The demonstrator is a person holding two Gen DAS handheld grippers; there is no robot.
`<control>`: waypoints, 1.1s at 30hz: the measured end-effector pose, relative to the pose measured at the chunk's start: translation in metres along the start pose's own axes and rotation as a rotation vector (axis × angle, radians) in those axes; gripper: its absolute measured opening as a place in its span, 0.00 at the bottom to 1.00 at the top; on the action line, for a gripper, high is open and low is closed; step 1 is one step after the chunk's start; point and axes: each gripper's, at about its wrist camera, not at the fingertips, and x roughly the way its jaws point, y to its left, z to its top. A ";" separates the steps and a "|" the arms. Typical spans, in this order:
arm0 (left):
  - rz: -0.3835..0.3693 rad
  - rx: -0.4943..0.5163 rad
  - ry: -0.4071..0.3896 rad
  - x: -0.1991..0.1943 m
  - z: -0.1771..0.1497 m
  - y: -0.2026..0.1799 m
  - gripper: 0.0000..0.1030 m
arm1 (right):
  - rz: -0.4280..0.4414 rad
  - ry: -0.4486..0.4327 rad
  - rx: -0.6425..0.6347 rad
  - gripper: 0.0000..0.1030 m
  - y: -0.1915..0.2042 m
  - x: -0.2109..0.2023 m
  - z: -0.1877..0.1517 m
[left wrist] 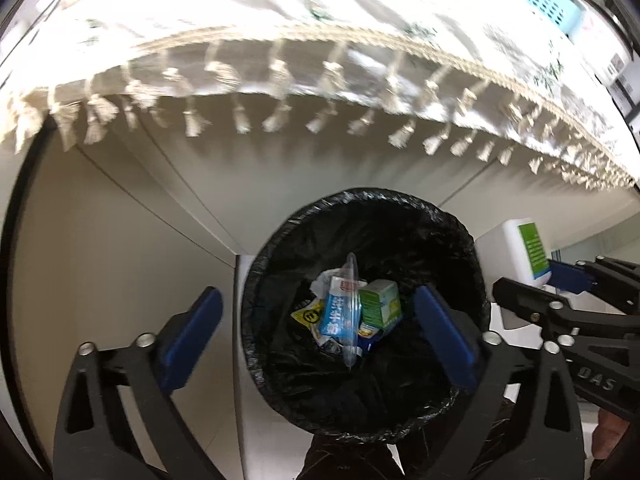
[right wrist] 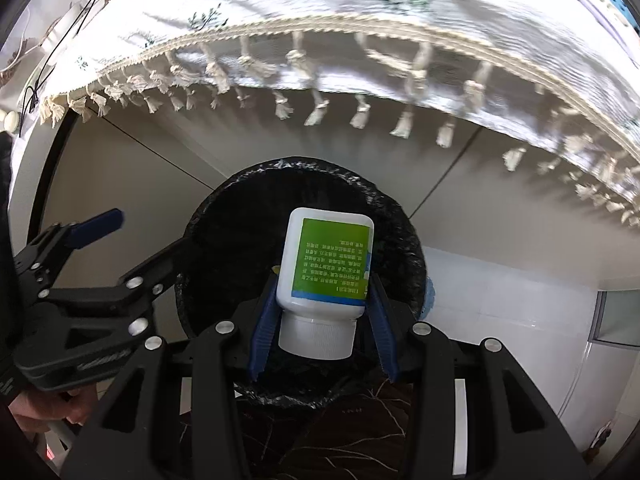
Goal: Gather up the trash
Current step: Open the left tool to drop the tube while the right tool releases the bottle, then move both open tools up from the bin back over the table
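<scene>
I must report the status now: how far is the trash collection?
Done: a blue carton, a green box and wrappers already lie in the black-lined bin. The left hand-held gripper is open and empty above it. In hand: the right hand-held gripper grips a white bottle over the bin. Left: releasing that bottle. More trash elsewhere is not visible.

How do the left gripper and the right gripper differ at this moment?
The left gripper stands wide open with nothing between its pads; the right gripper is shut on the white bottle. The left gripper hangs above the trash bin. Both have blue pads and point down towards the bin.
</scene>
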 end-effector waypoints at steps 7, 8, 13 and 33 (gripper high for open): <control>0.005 -0.042 0.005 -0.009 -0.004 0.016 0.94 | 0.003 0.031 -0.026 0.40 0.015 0.019 0.002; 0.002 -0.047 0.007 -0.006 -0.005 0.018 0.94 | 0.003 0.036 -0.026 0.40 0.017 0.022 0.002; 0.007 -0.056 0.021 0.000 -0.010 0.025 0.94 | -0.007 0.054 -0.037 0.40 0.022 0.035 0.003; 0.024 -0.054 0.018 -0.005 -0.013 0.032 0.94 | -0.042 0.028 -0.045 0.58 0.023 0.032 0.008</control>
